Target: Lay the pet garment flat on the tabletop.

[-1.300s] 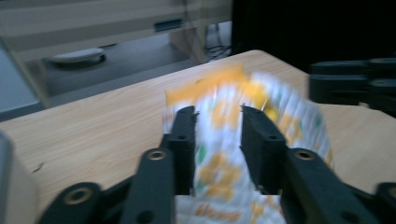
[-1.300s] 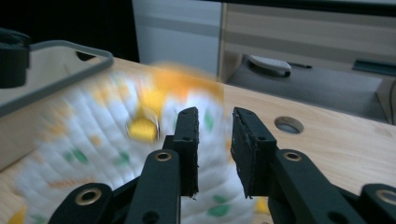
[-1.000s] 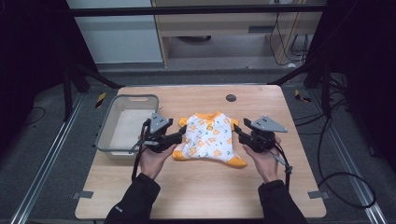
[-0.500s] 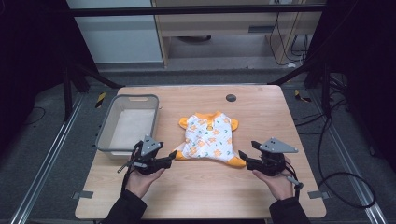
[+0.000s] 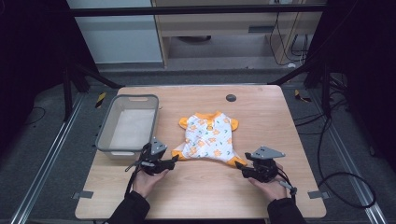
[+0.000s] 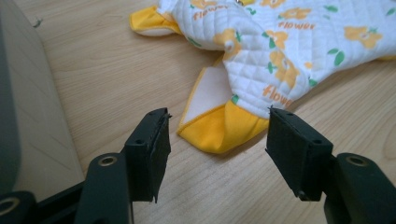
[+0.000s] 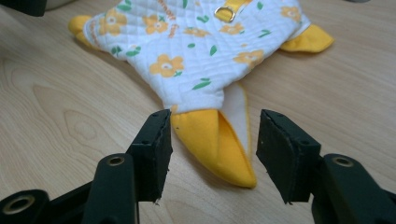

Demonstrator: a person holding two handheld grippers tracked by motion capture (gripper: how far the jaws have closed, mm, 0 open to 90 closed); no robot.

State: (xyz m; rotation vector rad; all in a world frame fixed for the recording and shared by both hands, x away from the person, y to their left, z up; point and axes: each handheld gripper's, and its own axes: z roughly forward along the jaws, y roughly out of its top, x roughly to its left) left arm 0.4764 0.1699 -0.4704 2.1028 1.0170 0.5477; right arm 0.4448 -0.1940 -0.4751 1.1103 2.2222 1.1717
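A small quilted white garment (image 5: 208, 138) with orange flower print and yellow cuffs lies flat on the wooden table (image 5: 201, 200). My left gripper (image 5: 172, 160) sits at its lower left corner, open, with the yellow cuff (image 6: 219, 130) lying between and just beyond the jaws. My right gripper (image 5: 239, 166) is open at the lower right corner, its jaws on either side of the other yellow cuff (image 7: 212, 142). In both gripper views (image 6: 215, 154) (image 7: 212, 158) the jaws stand wide apart with nothing pinched.
A grey plastic basket (image 5: 105, 140) stands to the left of the garment, close to my left gripper; its wall (image 6: 28, 116) fills the left of that view. A small dark round disc (image 5: 230, 97) lies near the table's far edge.
Both grippers have drawn back toward the person, from beside the garment's upper body to its lower corners. The garment now lies spread flatter with its lower cuffs pulled out.
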